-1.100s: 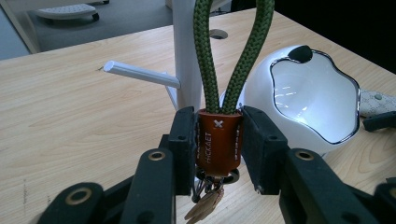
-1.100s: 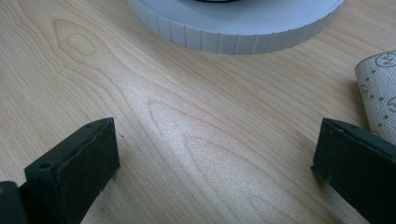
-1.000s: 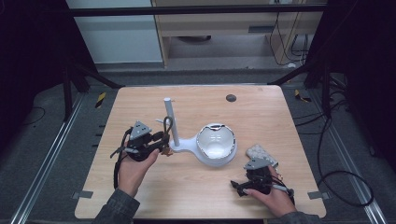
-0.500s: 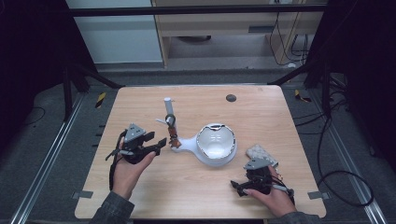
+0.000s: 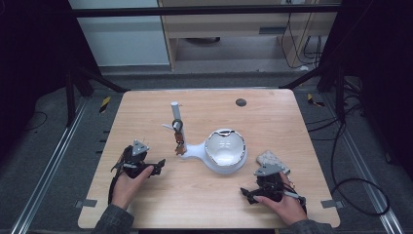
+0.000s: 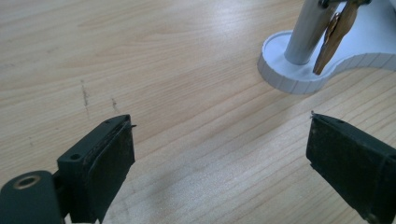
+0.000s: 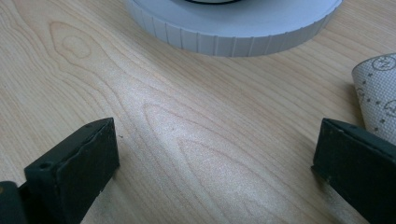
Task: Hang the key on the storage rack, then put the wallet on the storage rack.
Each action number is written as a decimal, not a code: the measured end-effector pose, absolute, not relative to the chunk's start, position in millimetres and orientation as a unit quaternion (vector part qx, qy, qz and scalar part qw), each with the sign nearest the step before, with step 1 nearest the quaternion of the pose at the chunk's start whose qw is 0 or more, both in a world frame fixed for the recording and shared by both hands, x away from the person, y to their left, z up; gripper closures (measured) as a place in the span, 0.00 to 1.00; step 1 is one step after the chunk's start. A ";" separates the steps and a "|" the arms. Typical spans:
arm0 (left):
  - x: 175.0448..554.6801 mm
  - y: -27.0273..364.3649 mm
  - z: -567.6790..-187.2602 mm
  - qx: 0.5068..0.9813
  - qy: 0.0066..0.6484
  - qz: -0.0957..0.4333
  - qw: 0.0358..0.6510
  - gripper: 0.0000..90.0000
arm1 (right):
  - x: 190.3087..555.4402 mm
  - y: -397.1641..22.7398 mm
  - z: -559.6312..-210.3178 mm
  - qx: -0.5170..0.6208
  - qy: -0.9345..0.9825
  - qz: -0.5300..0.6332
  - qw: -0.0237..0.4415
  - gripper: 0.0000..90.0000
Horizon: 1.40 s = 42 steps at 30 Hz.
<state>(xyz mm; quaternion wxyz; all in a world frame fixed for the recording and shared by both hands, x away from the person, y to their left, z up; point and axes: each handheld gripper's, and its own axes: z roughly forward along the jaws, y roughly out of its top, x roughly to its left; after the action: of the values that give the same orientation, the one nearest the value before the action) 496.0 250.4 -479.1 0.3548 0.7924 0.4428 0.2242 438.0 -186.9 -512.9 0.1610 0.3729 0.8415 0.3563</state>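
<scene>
1. Keys [image 5: 178,141] hanging on the upright post [image 5: 175,117] of the white stand [image 5: 195,151], ahead of the left gripper [image 5: 158,164] and well apart from it; in the left gripper view, seen up and to the right of the jaws [image 6: 334,35], beside the post [image 6: 306,32].
2. Left gripper resting low over the wooden table [image 5: 272,122], jaws wide apart after just opening, nothing between them but bare wood [image 6: 219,144].
3. Round foot of the stand [image 6: 285,74] lying beyond the right-hand jaw in that view, not touching it.
4. Right gripper [image 5: 247,192] held near the table's near edge, jaws spread wide [image 7: 215,158], gripping nothing.
5. White bowl-shaped dish [image 5: 225,148] of the stand sitting ahead of the right gripper, near but apart; ribbed white rim [image 7: 233,39] crossing the top of the right gripper view.
6. Crumpled patterned cloth [image 5: 270,158] lying just beside the right gripper's body, close to the right-hand jaw [image 7: 378,88] in the right gripper view; touching or not, impossible to tell.
7. Small dark round spot [image 5: 240,102] set in the tabletop far beyond both grippers.
</scene>
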 end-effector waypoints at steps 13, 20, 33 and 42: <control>502.4 262.3 -501.6 0.798 0.464 0.209 0.322 0.06 | 435.8 -196.5 -491.6 0.359 0.843 0.366 0.163 0.08; 502.1 260.8 -508.3 0.799 0.460 0.204 0.330 0.01 | 446.8 -214.0 -453.2 0.371 0.843 0.333 0.203 0.07; 500.3 260.9 -508.4 0.797 0.463 0.205 0.329 0.01 | 462.3 -246.3 -437.4 0.406 0.858 0.260 0.177 0.10; 500.5 260.8 -508.4 0.799 0.461 0.204 0.328 0.00 | 476.5 -256.2 -444.9 0.430 0.861 0.225 0.155 0.14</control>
<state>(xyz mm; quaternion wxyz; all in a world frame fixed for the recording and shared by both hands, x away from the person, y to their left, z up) 500.5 260.8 -508.4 0.3278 0.7991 0.4608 0.2040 476.5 -256.2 -444.9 0.1552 0.4296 0.8607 0.2248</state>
